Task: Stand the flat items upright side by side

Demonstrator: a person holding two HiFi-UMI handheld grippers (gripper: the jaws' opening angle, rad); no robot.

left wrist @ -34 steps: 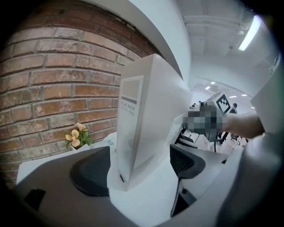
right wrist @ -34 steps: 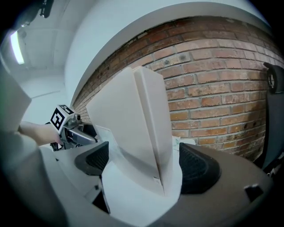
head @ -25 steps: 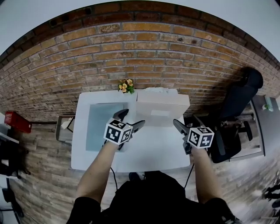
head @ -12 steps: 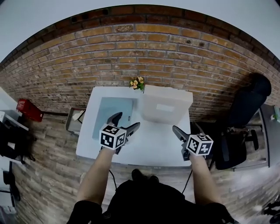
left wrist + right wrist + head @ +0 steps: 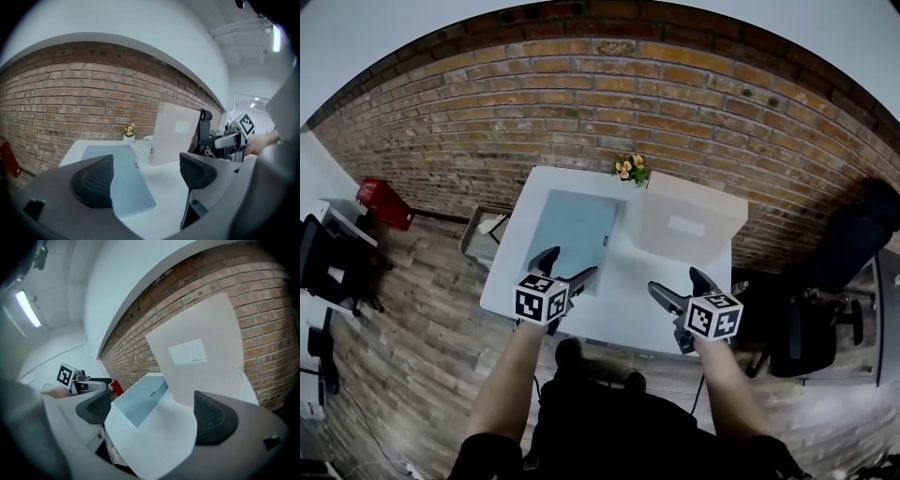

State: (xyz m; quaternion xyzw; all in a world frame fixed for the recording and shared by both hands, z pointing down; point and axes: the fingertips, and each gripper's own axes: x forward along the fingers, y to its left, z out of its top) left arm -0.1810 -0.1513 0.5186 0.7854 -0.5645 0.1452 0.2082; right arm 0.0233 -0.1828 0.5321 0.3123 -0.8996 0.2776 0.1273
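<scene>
A grey-blue flat item (image 5: 572,230) lies flat on the left half of the white table (image 5: 623,314). A pale flat item with a white label (image 5: 689,225) stands upright at the back right, close to the brick wall. My left gripper (image 5: 565,265) hovers open over the near end of the grey-blue item (image 5: 119,171), with nothing between its jaws. My right gripper (image 5: 680,286) is open and empty over the table's front right. From it I see the upright item (image 5: 201,352) ahead and the grey-blue item (image 5: 140,401) to the left.
A small pot of yellow flowers (image 5: 628,169) stands at the table's back edge. A black office chair (image 5: 825,281) is to the right. A low bin (image 5: 487,234) sits beside the table's left side, and a red box (image 5: 380,202) lies on the wooden floor.
Both grippers have drawn back from the upright item toward the table's front edge. The head view has shifted, so the table now sits farther right. The right jaws have opened a little wider.
</scene>
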